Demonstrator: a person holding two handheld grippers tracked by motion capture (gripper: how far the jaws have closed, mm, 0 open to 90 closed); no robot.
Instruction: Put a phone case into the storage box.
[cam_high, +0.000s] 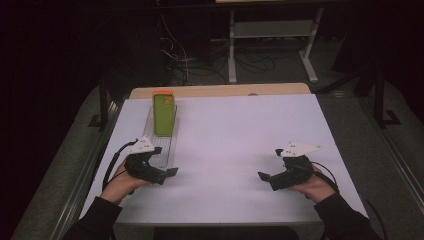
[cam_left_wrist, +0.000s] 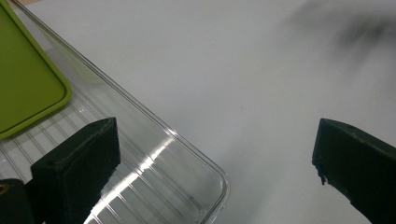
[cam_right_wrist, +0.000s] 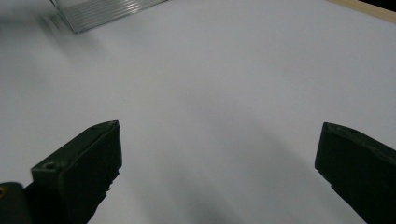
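Two grippers wait low with jaws spread wide, holding nothing.
The left gripper (cam_high: 150, 167) sits over the tray (cam_left_wrist: 187, 186) corner and may knock it, shifting the green phone (cam_high: 163, 114) inside; the right gripper (cam_high: 287, 172) is well apart.

White table (cam_high: 240, 135): centre, right, far-right bare, open passage. Obstacles far-left: clear tray (cam_high: 167, 150), green phone case (cam_high: 163, 116) lying in its far end.

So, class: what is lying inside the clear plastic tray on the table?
A green phone case with an orange top edge lies in the clear tray, towards its far end. The near end shows bare ribbed floor. Whatever is beneath the case is covered.
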